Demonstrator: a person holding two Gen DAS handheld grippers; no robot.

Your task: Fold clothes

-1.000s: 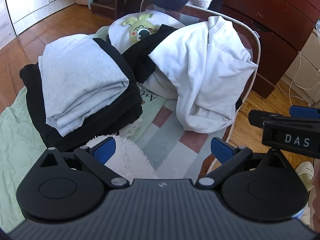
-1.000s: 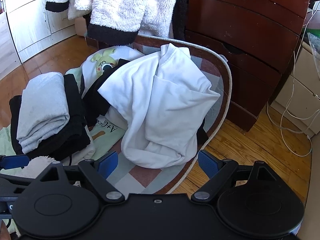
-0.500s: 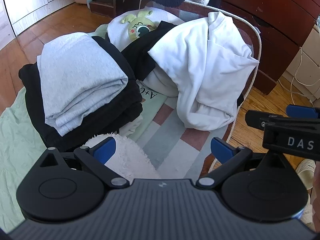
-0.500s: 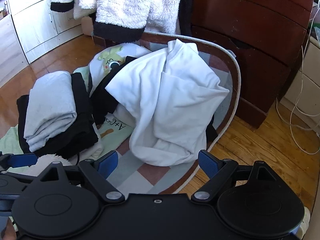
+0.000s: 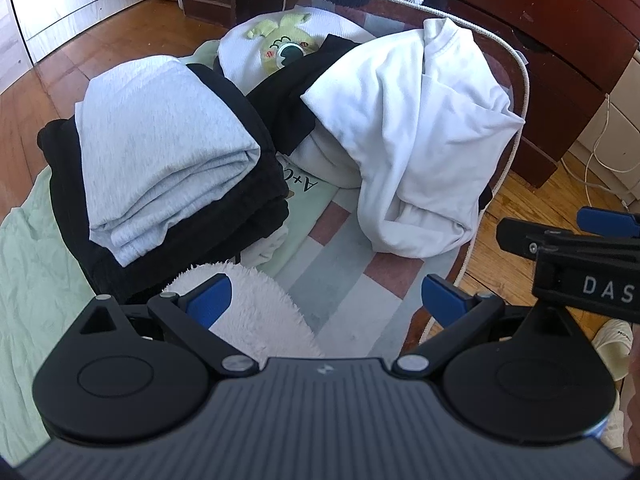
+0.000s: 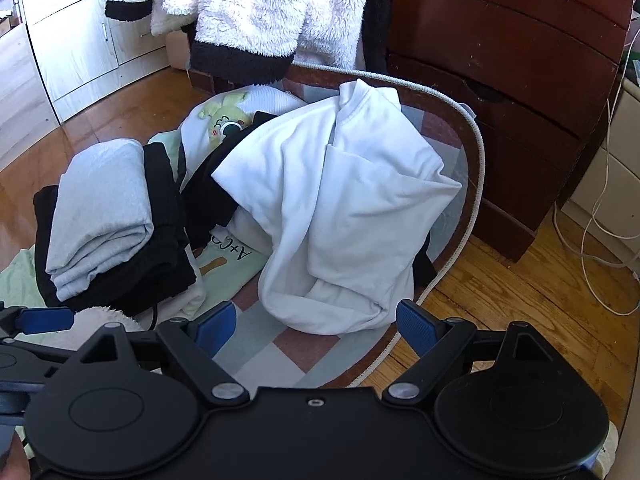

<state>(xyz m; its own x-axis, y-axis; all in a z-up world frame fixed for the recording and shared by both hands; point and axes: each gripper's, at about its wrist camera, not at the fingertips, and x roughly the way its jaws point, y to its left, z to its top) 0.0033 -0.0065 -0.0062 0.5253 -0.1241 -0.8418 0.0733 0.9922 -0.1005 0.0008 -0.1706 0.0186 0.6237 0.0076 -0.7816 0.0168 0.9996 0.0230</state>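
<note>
Both grippers hang above the rug point(image 6: 280, 360) with their jaws spread wide and nothing between them. The left gripper point(image 5: 326, 298) has under its left finger a white fluffy piece point(image 5: 248, 312), but the blue pads do not close on it. The right gripper point(image 6: 316, 322) is just to the right of the left one, and its fingers frame the low edge of the crumpled white shirt point(image 6: 344, 216).

This white shirt lies ahead of both grippers, in a loose heap near the right border of the rug, with a black garment point(image 5: 288, 112) partly under it. Ahead and to the left of the grippers stands a finished pile: a folded grey garment point(image 5: 160, 152) on top of folded black clothes point(image 5: 248, 216). Farther ahead lies a pale top with a green cartoon figure point(image 5: 280, 40).

I judge that 2 pieces are already folded and the step in hand is the reach for the next piece, most probably the white shirt (it is the nearest unfolded thing to the right gripper). The next move calls for lowering both grippers to it, pinching 2 separate points of the cloth such as the hem or the shoulders, and lifting it to spread flat on the free part of the rug. The heap hides where the sleeves and collar go, so finding a single layer to pinch may be difficult.
</note>
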